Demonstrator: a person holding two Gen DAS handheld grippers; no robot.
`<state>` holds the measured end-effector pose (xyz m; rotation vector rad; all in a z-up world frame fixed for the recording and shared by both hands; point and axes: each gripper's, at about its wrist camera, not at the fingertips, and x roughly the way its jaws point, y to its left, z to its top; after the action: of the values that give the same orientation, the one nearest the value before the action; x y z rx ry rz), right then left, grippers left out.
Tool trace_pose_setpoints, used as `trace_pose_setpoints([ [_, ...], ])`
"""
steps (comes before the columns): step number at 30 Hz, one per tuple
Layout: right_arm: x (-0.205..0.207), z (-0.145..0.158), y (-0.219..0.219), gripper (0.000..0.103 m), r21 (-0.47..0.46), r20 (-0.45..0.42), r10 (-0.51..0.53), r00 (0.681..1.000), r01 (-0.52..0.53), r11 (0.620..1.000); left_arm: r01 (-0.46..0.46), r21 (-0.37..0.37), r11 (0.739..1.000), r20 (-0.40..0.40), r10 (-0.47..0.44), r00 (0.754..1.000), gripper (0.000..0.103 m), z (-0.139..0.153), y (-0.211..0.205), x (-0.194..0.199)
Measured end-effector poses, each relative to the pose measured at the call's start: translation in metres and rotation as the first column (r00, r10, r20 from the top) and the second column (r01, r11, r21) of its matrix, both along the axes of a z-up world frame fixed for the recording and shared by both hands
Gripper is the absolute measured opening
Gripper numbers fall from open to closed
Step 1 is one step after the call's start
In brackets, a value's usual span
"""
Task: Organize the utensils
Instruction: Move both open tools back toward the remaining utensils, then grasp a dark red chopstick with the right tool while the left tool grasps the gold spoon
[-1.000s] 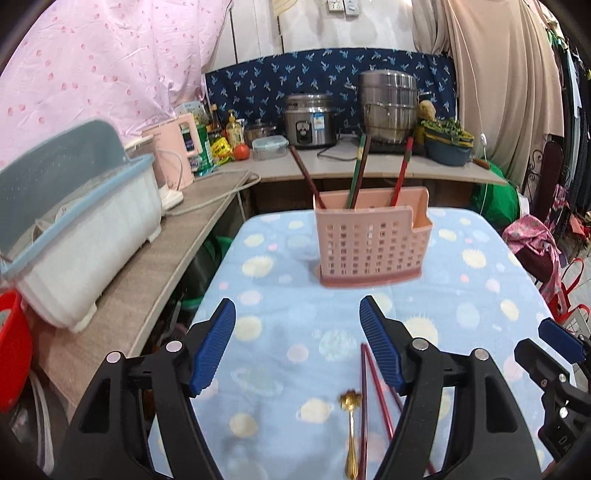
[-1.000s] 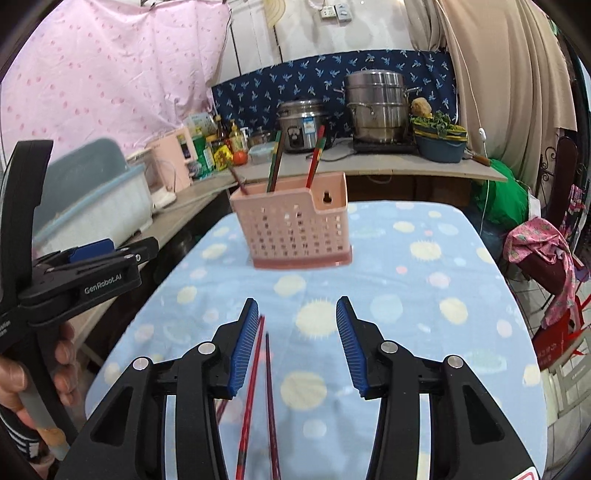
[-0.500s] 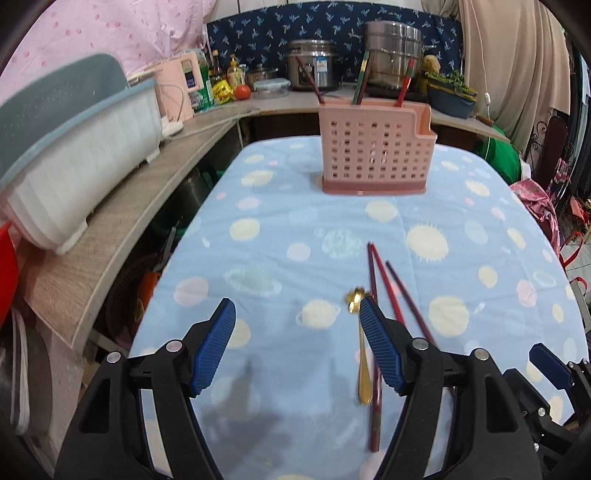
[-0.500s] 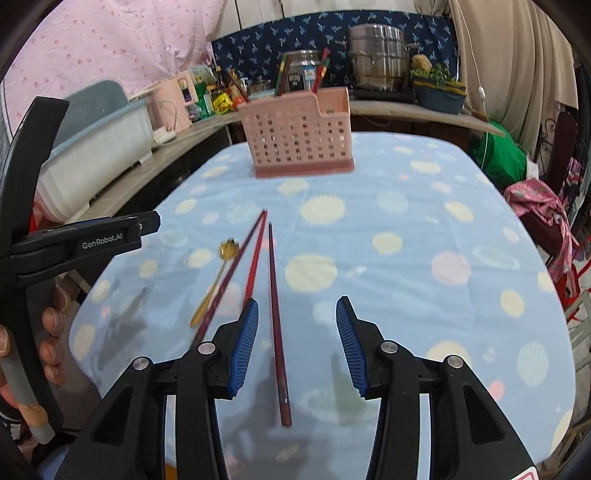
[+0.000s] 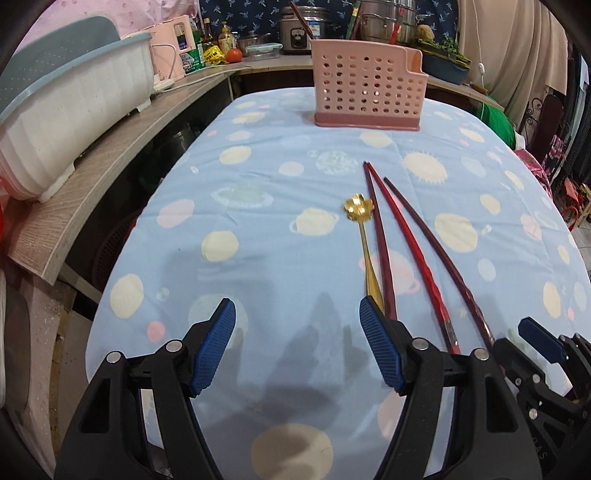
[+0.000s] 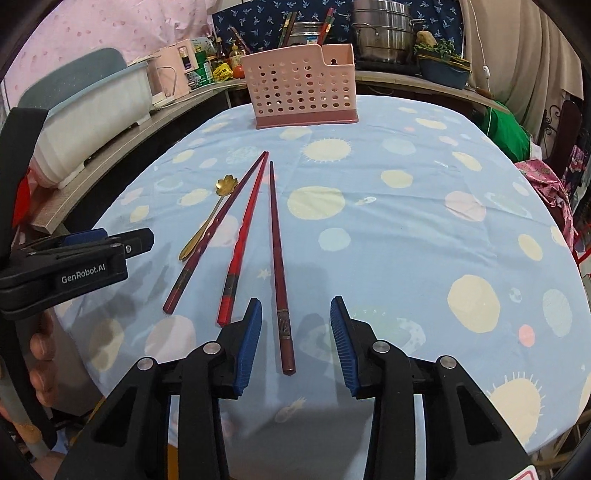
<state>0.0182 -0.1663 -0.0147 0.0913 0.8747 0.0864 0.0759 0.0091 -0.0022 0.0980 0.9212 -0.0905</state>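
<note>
Both hand-held grippers have dropped toward the table since a second ago: the pink utensil basket [image 6: 303,86], then mid-frame, now sits near the top edge, and the loose utensils fill the centre of both views. The left gripper [image 5: 297,349] hangs released, jaws wide over bare cloth, its right-hand pad just beside the handle of the gold spoon [image 5: 364,236]. The right gripper [image 6: 295,341] has just been closing — its jaws are narrower than before but not clenched, standing apart on either side of the butt end of the dark-brown chopstick [image 6: 279,266], which lies flat on the cloth with gaps on both sides. Left to right in the right wrist view lie the gold spoon [image 6: 207,221], a maroon chopstick [image 6: 218,229], a red chopstick [image 6: 245,240] and the dark-brown one, tips fanned toward the basket. The table wears a light-blue cloth [image 6: 406,221] printed with suns and planets. At upper left a white dish tub [image 5: 74,110] sits on a wooden counter [image 5: 92,177] — behind it a pink curtain, a blue patterned backsplash, a rice cooker and steel pots [image 6: 384,33]. The basket stands upright at the cloth's far end, with several chopsticks poking up from it.
</note>
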Motion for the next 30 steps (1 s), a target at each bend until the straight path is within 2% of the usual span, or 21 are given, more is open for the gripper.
trace_pose_setpoints([
  [4,0.000,-0.004,0.002,0.028,-0.005,-0.008,0.001,1.000,-0.001,1.000,0.021,0.003,1.000,-0.009,-0.021,1.000,0.068,-0.007,-0.003,-0.006],
  [6,0.000,-0.008,0.002,0.021,-0.008,-0.017,0.000,1.000,-0.001,1.000,0.021,-0.012,1.000,-0.016,-0.021,1.000,0.071,-0.009,-0.002,-0.007],
  [10,-0.001,-0.010,0.004,0.018,-0.028,-0.013,0.003,1.000,-0.003,1.000,0.022,-0.057,0.998,-0.034,-0.024,0.999,0.072,-0.011,0.000,-0.006],
  [14,-0.001,-0.010,0.006,0.009,-0.054,-0.008,0.007,1.000,-0.007,0.999,0.022,-0.066,0.998,-0.043,-0.025,0.999,0.072,-0.013,-0.001,-0.005],
  [23,0.001,-0.010,-0.001,0.007,-0.022,-0.015,-0.008,1.000,0.008,1.000,0.016,-0.117,0.993,-0.074,-0.025,0.997,0.072,-0.022,-0.005,0.014],
  [30,0.002,-0.010,-0.002,0.007,-0.011,-0.016,-0.010,1.000,0.009,1.000,0.026,-0.094,0.995,-0.067,-0.032,0.997,0.059,-0.028,-0.012,0.023],
])
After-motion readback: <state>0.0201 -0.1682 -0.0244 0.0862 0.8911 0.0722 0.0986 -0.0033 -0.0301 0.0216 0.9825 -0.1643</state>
